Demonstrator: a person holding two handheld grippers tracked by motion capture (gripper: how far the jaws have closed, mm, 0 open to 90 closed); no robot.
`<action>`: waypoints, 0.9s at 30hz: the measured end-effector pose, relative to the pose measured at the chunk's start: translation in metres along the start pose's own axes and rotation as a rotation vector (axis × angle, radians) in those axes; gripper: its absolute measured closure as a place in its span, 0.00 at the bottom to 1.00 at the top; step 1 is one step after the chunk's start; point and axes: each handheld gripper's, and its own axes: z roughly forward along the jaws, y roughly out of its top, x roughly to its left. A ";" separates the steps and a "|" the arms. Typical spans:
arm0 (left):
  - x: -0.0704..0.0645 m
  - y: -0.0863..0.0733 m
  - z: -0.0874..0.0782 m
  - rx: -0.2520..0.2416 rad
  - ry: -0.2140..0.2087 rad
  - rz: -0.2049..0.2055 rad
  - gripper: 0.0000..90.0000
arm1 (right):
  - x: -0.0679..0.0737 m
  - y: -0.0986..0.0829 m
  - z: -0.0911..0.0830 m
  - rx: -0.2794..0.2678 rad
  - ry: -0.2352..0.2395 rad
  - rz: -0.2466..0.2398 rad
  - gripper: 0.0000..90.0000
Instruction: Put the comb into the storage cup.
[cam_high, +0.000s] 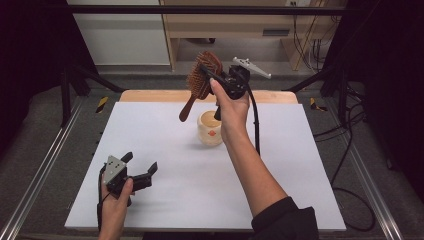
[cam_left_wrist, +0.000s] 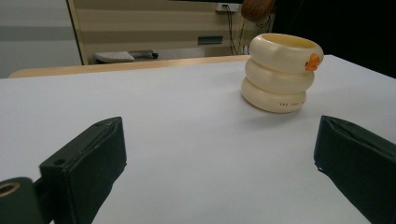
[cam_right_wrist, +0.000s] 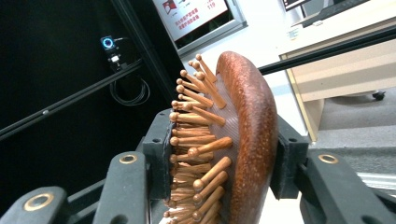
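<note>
A brown wooden hairbrush (cam_high: 200, 80) hangs in the air above the table's far middle, handle pointing down-left. My right gripper (cam_high: 212, 75) is shut on its head; in the right gripper view the jaws clamp the bristled head (cam_right_wrist: 224, 149) from both sides. Just below the brush stands a cream ringed cup (cam_high: 210, 128) with an orange mark, also ahead to the right (cam_left_wrist: 281, 72) in the left gripper view. My left gripper (cam_high: 141, 167) rests low on the table's near left, open, with nothing between its jaws (cam_left_wrist: 219, 172).
A white mat (cam_high: 165, 190) covers the table, with a wooden edge (cam_high: 150, 96) at the far side. Black frame bars and cables run along the right side (cam_high: 350, 150). A light wooden cabinet (cam_high: 240, 25) stands beyond the table.
</note>
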 end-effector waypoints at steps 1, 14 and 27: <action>0.000 0.000 0.000 0.001 0.000 -0.001 0.03 | -0.001 0.001 -0.001 -0.001 -0.003 0.001 0.57; 0.000 0.000 0.000 0.000 -0.001 0.000 0.03 | -0.010 0.009 -0.009 -0.023 -0.029 -0.003 0.57; 0.001 0.000 0.000 0.000 -0.005 0.001 0.03 | -0.019 0.019 -0.018 -0.043 -0.058 -0.018 0.57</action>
